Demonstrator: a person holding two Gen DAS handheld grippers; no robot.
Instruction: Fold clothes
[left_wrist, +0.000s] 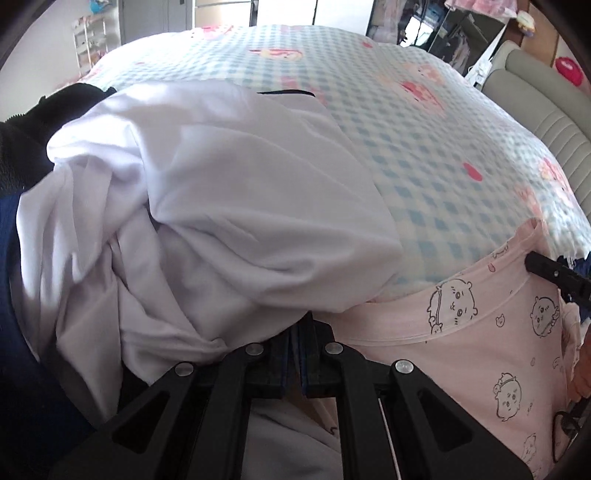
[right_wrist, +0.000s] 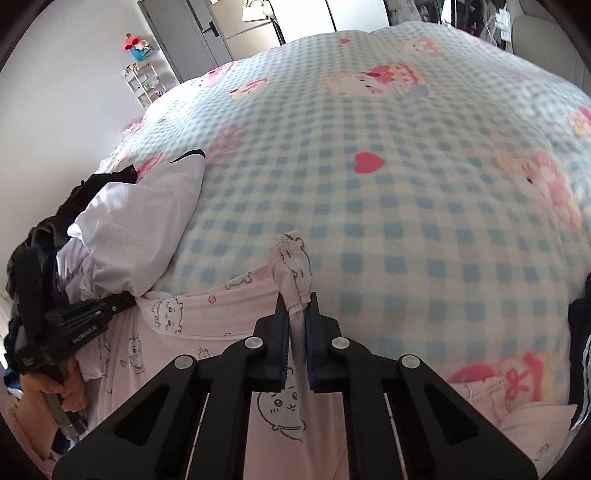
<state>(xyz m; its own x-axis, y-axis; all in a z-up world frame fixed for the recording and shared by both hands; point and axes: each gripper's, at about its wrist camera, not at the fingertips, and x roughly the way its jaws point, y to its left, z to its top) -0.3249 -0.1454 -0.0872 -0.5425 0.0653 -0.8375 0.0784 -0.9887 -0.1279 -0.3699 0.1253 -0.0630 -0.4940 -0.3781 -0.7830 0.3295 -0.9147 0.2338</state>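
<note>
A pink garment (left_wrist: 480, 343) printed with cartoon faces is stretched between both grippers above the bed; it also shows in the right wrist view (right_wrist: 192, 325). My left gripper (left_wrist: 297, 332) is shut on its edge, its tips partly hidden under a white garment (left_wrist: 221, 206). In the right wrist view my left gripper (right_wrist: 125, 301) pinches the pink garment's left corner. My right gripper (right_wrist: 297, 306) is shut on the pink garment's other corner, which sticks up between the jaws. My right gripper's tip also shows in the left wrist view (left_wrist: 532, 260).
A blue-checked bedspread (right_wrist: 406, 192) with cartoon prints covers the bed. The white garment (right_wrist: 140, 229) lies heaped at the left on dark clothes (right_wrist: 40, 236). More dark clothing (right_wrist: 580, 343) lies at the right edge. A padded headboard (left_wrist: 535, 96) stands at the right.
</note>
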